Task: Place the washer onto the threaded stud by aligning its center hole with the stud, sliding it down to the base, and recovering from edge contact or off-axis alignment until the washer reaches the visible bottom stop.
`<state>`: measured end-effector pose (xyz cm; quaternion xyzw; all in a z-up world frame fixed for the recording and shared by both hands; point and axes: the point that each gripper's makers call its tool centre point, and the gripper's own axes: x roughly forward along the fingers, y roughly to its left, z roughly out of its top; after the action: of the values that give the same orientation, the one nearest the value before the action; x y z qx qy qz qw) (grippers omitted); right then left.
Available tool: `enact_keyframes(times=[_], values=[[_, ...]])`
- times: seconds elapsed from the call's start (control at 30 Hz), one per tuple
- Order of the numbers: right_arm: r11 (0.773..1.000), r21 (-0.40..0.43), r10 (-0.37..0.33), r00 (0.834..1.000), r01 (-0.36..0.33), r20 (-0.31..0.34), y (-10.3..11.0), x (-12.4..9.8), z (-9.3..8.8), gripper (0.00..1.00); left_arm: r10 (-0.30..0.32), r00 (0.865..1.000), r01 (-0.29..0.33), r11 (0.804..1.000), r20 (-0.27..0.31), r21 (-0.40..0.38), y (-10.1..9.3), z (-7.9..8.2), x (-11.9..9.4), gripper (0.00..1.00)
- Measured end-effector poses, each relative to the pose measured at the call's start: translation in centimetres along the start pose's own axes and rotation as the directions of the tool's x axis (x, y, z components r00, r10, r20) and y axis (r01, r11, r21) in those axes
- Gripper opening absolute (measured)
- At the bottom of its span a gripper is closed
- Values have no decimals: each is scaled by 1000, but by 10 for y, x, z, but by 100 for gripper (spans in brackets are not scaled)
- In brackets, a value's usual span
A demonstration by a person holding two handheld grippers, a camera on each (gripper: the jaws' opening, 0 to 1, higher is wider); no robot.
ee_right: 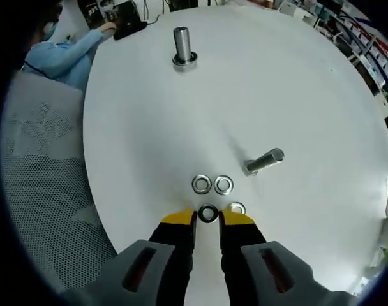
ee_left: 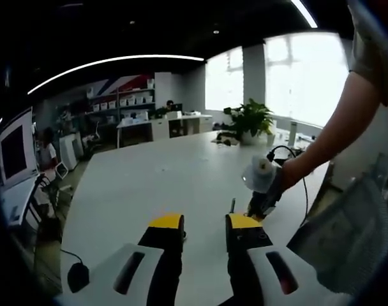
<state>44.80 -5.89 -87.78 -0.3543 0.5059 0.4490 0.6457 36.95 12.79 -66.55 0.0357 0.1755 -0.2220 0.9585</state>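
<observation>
Looking down along the right gripper [ee_right: 208,220] in the right gripper view: its yellow-tipped jaws stand a little apart over the white table [ee_right: 296,95], with a dark-centred washer [ee_right: 208,213] lying flat on the table just between the tips; whether the tips touch it I cannot tell; nothing is clamped, the jaws parted; a second washer [ee_right: 237,208] lies just beside the right-hand tip, partly hidden by it; two more washers [ee_right: 201,185] and [ee_right: 223,185] lie side by side, touching or nearly so, a little farther out; near them a loose bolt [ee_right: 264,160] lies on its side, head toward the washers; well beyond, near the far edge, the threaded stud [ee_right: 183,46] stands upright on a ring-like base, bare of any washer on its shaft as far as shows; a person in a blue sleeve [ee_right: 66,54] sits at the far left edge; a grey mesh chair back [ee_right: 41,166] shows at the left. In the left gripper view the left gripper [ee_left: 205,224] hangs over the same table, jaws apart and empty; a person's arm [ee_left: 334,137] reaches in from the right, holding the other gripper's body low by the table; a potted plant [ee_left: 248,120], shelves and a monitor [ee_left: 15,150] stand beyond.
</observation>
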Motion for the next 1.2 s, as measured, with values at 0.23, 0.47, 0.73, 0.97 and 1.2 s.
enact_keyframes(times=[0.23,0.47,0.73,0.97,1.2], values=[[1000,-10,12,1000,-12,-27,-1,0,-1,17,-3,1000,3,1000,-1,-7,0,0,0,23],[999,-25,18,997,-20,-70,-1,2,0,17,1,1000,-1,1000,-3,-10,1,-1,0,22],[999,-35,25,996,-29,-90,-3,2,0,17,5,1000,-5,1000,-7,-13,3,-2,0,22],[999,-36,24,993,-29,-118,-2,3,1,17,11,1000,-11,1000,-7,-27,5,-2,-1,21],[999,-44,14,990,-21,-141,-2,2,1,18,9,1000,-9,999,-7,-35,5,-2,-1,20]])
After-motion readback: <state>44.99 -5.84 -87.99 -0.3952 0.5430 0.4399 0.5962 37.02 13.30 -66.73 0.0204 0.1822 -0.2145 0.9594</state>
